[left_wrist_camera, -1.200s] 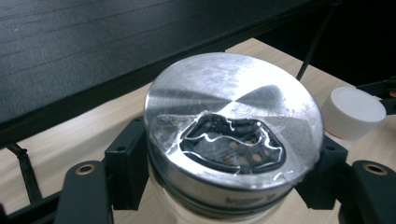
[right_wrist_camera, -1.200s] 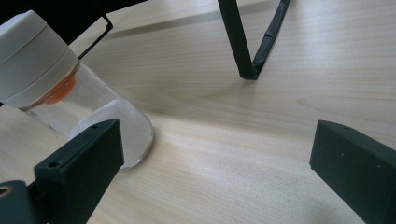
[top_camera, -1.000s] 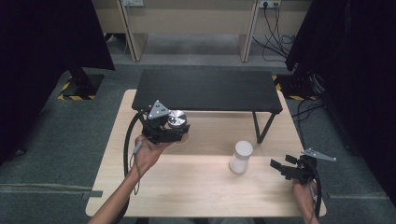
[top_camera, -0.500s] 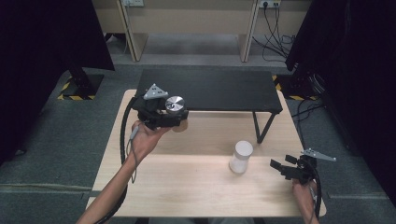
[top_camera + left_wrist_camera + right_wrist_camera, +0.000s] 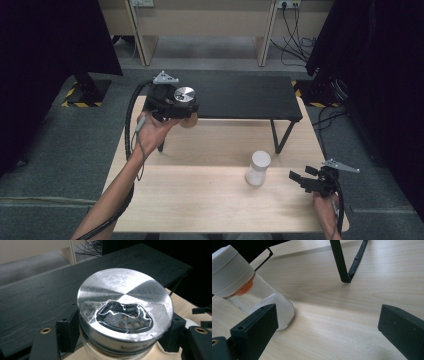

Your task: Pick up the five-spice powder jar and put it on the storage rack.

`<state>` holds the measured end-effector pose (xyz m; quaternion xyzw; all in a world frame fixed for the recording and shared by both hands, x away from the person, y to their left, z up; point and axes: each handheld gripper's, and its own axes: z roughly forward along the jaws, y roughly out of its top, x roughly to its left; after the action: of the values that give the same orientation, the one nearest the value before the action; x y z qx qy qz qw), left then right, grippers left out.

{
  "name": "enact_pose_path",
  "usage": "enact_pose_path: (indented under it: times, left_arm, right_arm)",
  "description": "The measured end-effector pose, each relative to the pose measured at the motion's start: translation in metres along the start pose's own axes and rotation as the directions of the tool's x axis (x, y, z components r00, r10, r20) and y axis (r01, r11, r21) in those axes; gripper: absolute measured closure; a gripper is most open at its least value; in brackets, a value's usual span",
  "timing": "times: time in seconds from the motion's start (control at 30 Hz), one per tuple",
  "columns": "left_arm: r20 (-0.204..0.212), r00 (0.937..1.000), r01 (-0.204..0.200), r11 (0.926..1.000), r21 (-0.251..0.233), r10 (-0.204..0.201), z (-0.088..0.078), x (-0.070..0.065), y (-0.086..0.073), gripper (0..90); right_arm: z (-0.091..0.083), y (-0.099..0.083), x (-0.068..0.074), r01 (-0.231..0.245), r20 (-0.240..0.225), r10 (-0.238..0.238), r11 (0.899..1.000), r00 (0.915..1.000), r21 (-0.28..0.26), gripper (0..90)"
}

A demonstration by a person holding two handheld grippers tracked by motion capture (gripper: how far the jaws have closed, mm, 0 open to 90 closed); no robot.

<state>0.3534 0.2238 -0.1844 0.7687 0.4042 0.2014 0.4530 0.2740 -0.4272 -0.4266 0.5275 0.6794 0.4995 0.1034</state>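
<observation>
Two jars on record. My left gripper (image 5: 186,111) is clenched on a jar with a metal lid (image 5: 184,94), held in the air at the left end of the black shelf (image 5: 250,97), by the far left part of the tabletop (image 5: 210,200). Compared with a second ago, it is higher and closer to the shelf. Advice: keep the jar upright, clear the shelf edge, then lower flat. My right gripper (image 5: 324,332) rests released near the right edge, beside the white-capped jar (image 5: 258,168).
</observation>
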Motion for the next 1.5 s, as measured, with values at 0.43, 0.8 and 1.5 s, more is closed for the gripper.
enact_pose_path:
  times: [0.43,0.8,1.5]
  left_arm:
    - [-0.058,0.9962,0.061,0.9972,-0.043,-0.064,0.013,0.007,0.004,30.8]
    - [-0.103,0.9879,0.104,0.9878,-0.115,-0.116,0.025,0.01,-0.007,30.8]
    - [-0.185,0.9707,0.128,0.9808,-0.148,-0.154,0.045,0.018,-0.017,30.8]
  right_arm:
    - [0.0,0.0,-0.001,0.0,-0.002,0.0,1.0,1.0,-0.001,2.9]
    - [0.0,0.0,-0.001,0.0,-0.006,0.0,1.0,1.0,-0.001,3.0]
    - [0.0,0.0,-0.001,0.007,-0.013,-0.007,1.0,0.9999,-0.001,3.0]
